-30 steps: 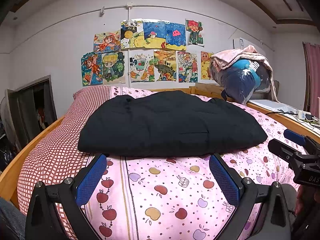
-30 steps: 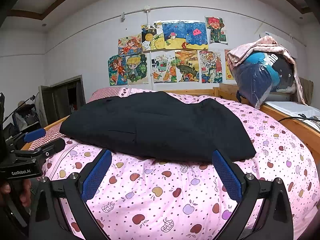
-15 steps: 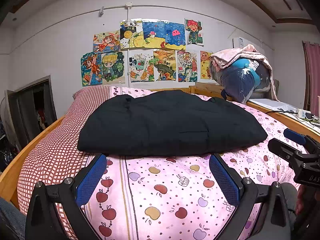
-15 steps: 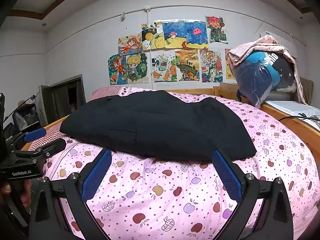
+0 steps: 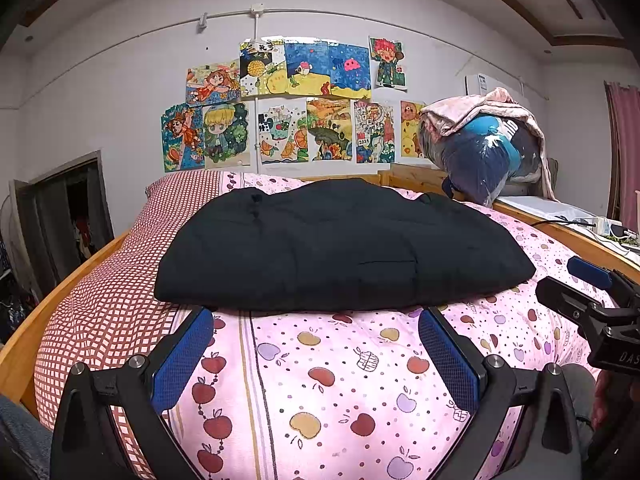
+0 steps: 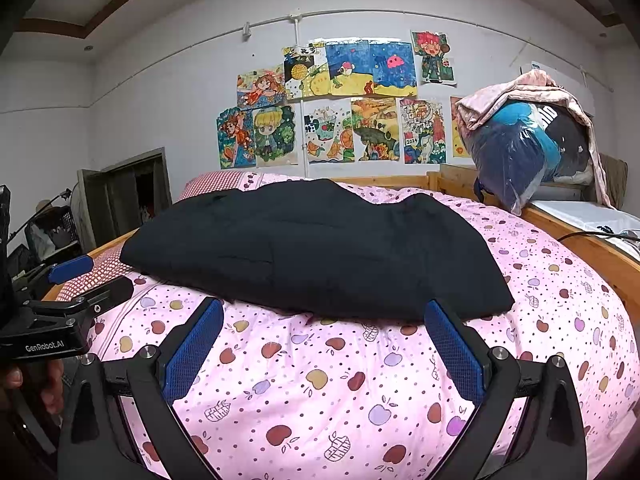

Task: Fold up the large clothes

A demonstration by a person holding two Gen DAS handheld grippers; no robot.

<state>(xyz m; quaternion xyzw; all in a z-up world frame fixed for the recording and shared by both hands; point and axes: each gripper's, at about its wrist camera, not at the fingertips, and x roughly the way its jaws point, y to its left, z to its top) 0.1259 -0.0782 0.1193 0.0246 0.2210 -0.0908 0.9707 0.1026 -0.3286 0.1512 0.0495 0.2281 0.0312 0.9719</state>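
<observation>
A large black padded garment (image 5: 340,248) lies folded flat in the middle of the bed; it also shows in the right wrist view (image 6: 316,252). My left gripper (image 5: 316,340) is open and empty, held just short of the garment's near edge. My right gripper (image 6: 324,336) is open and empty, also just short of the near edge. Each gripper shows at the side of the other's view: the right one (image 5: 592,300) and the left one (image 6: 64,296).
The bed has a pink apple-print cover (image 5: 340,380) and a red checked part (image 5: 104,312) on the left, inside a wooden frame (image 5: 60,284). A bagged bundle of bedding (image 5: 484,156) sits at the far right. A cable and small items (image 5: 600,224) lie on the right ledge.
Almost nothing: both grippers stay open at the garment's near edge, with only a slight drift of the views. The garment has not moved.
</observation>
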